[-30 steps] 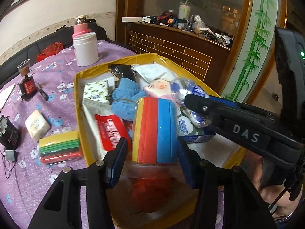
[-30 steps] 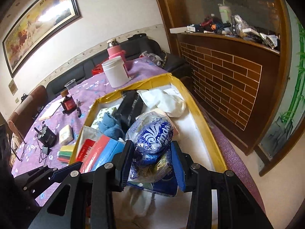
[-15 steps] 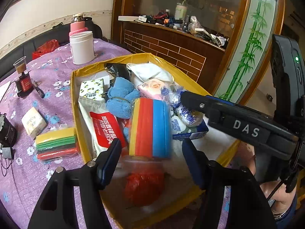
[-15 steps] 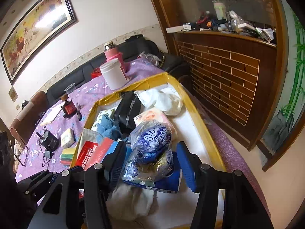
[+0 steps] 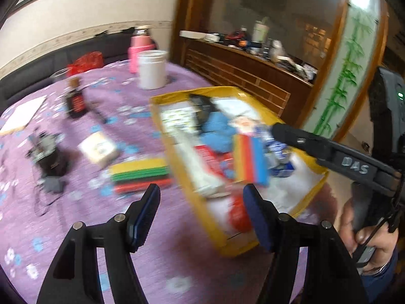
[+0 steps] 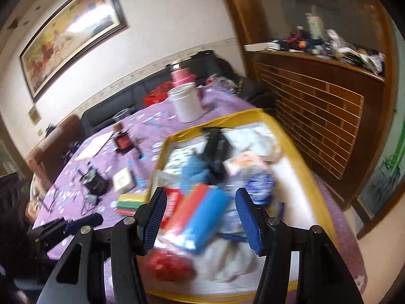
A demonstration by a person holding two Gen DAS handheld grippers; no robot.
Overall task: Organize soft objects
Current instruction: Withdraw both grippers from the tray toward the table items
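Your left gripper (image 5: 201, 198) has just been opening and stands wide and empty, over the table's purple cloth (image 5: 76, 228) beside the yellow box (image 5: 314, 185). The striped sponge pack (image 5: 250, 159) lies inside the box. Your right gripper (image 6: 200, 204) has also just been widening, empty above that pack.

"DAS" on right tongs (image 5: 354, 168) (other print blurred)
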